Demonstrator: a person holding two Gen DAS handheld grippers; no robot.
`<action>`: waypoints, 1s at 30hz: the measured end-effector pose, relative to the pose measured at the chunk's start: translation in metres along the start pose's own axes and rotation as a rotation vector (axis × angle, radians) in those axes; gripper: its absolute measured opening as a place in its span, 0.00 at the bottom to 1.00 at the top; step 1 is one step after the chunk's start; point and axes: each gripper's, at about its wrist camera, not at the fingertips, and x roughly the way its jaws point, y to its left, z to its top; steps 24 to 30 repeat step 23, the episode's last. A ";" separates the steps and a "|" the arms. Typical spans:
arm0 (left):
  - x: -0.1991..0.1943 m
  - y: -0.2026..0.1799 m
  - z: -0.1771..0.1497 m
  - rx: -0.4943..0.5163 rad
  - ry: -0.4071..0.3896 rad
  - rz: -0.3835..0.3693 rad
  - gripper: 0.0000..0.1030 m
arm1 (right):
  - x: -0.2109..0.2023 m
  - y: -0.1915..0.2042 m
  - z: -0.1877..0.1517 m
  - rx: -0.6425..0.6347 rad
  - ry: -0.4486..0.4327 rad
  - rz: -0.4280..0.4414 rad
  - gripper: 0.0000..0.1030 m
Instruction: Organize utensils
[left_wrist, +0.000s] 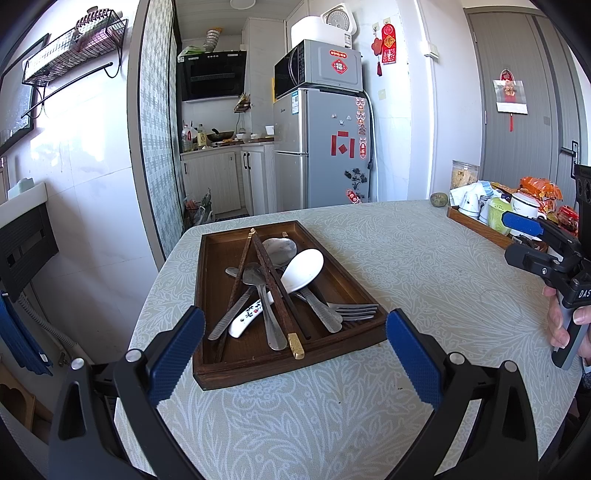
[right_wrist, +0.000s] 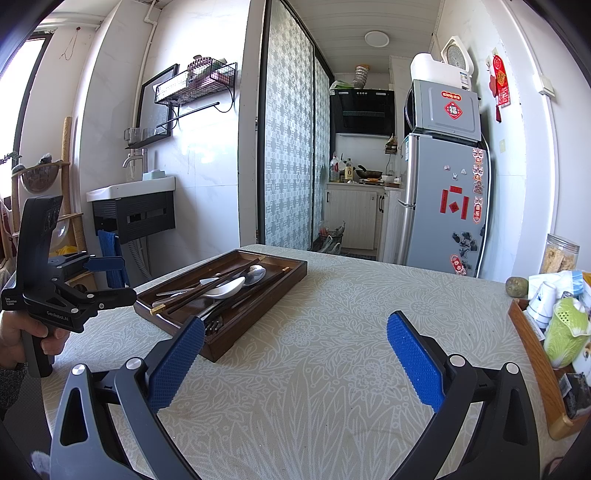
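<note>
left wrist view: jumbled utensils (left_wrist: 280, 291) fill the wooden tray (left_wrist: 207, 295); both grippers gape, holding nothing.

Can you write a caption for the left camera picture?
Open left claw faces a wooden tray of jumbled utensils.

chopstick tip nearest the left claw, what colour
Gold cap on a dark wooden chopstick, clearest in the left wrist view.

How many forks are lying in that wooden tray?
2, as far as shows: the forks lie stacked at the tray's near right corner, tines toward its right wall. More may hide under the spoons.
</note>
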 end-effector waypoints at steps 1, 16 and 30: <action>0.000 0.000 0.000 0.001 0.000 0.000 0.97 | 0.000 0.000 0.000 0.000 0.000 0.000 0.97; 0.002 0.000 -0.001 0.002 0.006 -0.002 0.97 | 0.000 0.000 0.000 0.000 0.000 0.000 0.97; 0.002 0.000 -0.002 0.004 0.006 -0.001 0.97 | 0.000 0.000 0.000 0.000 0.000 0.000 0.97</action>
